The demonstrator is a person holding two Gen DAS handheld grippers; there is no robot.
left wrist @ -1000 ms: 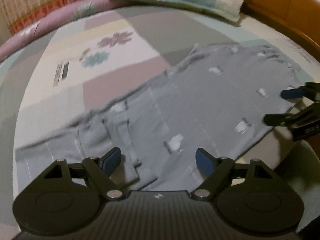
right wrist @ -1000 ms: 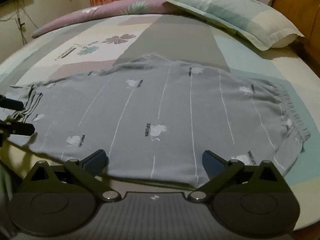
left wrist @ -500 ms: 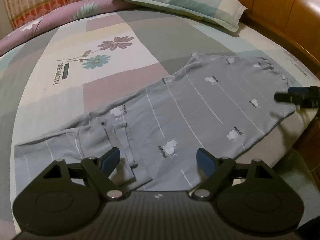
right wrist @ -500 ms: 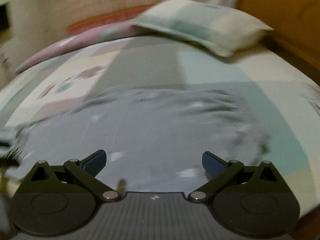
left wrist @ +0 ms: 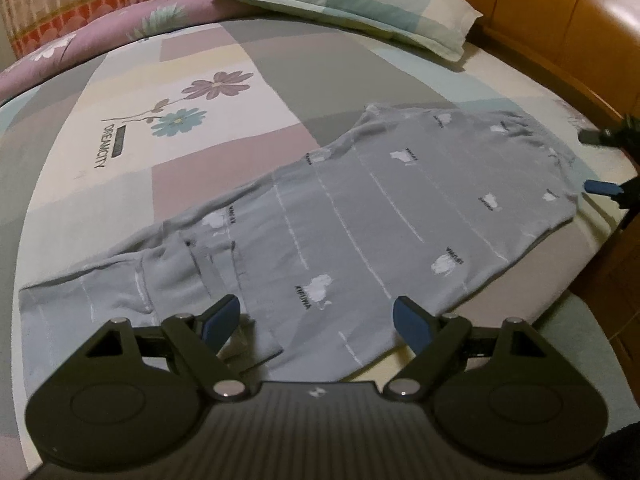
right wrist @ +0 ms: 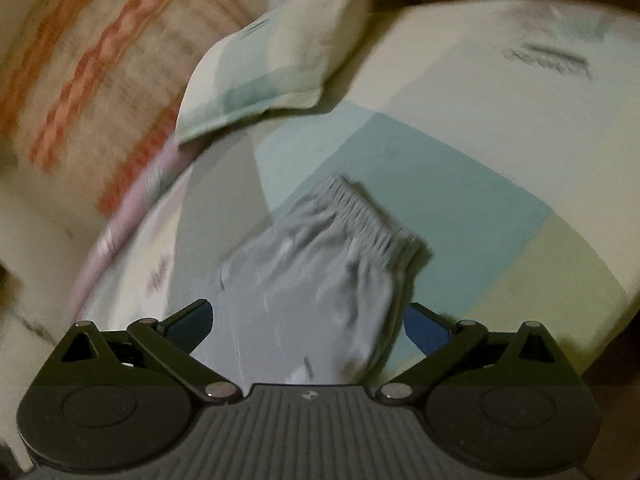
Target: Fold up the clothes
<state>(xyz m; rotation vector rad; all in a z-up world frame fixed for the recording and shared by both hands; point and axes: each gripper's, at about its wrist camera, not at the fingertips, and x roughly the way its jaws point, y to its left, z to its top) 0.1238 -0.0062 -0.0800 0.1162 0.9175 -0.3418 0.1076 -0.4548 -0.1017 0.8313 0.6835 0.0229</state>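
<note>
Garment: grey pants with thin white stripes and small white printed patches lie spread flat across the near part of the bed, running from the near left corner toward the right edge.
Leg end: at the near left the fabric is bunched and partly folded over itself, just beyond the left gripper's left finger.
Waistband: in the right wrist view the gathered elastic waistband is the far end of the pants, lying on a teal patch of the bed cover; this view is blurred.
Left gripper: jaws spread wide, nothing between them; it hovers over the near edge of the pants, its blue pads above the fabric. Whether they touch the cloth cannot be told.
Right gripper: jaws wide apart, one on each side of the waist end of the pants, which passes between them; no pinch on the fabric is visible. In the left wrist view its tips show at the far right, at the edge of the waist end.
Bed cover: patchwork of pink, grey, cream and teal blocks with a flower print and lettering.
Pillow: checked in pale green and cream, at the head of the bed, well apart from the pants; also seen in the right wrist view.
Headboard: wooden, curving along the right side.
Curtain: cream with orange bands, behind the bed.
</note>
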